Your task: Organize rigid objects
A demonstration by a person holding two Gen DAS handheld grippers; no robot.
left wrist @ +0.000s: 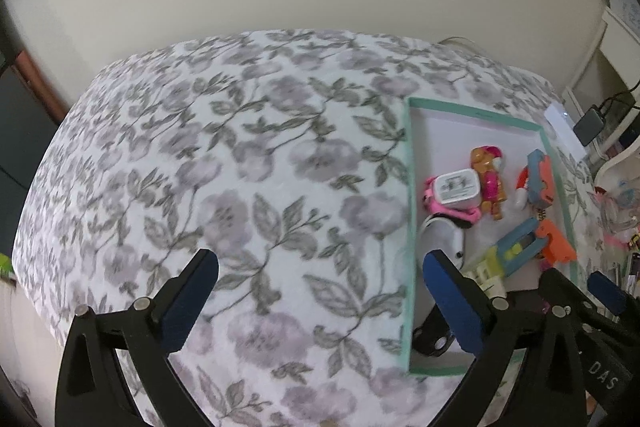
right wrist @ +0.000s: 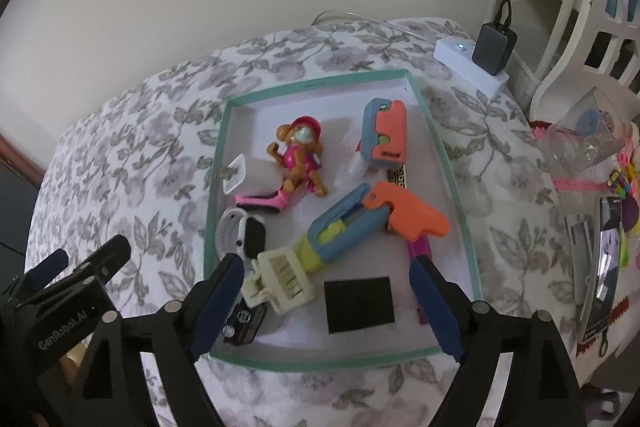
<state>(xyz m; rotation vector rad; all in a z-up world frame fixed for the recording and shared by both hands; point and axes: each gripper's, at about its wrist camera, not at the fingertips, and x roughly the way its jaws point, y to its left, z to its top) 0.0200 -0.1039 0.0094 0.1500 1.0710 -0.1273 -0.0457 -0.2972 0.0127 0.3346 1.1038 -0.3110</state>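
Several toys lay in the teal-rimmed tray (right wrist: 456, 163): a figurine (right wrist: 300, 155), an orange-blue toy gun (right wrist: 360, 223), a black square (right wrist: 359, 305). Right claw (right wrist: 328, 301) and left claw (left wrist: 320, 301) gaped wide, empty, above the floral bedspread (left wrist: 240, 147) by a power strip (right wrist: 464, 65).

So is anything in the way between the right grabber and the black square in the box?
Nothing visible. The right gripper is open right above the black square in the box.
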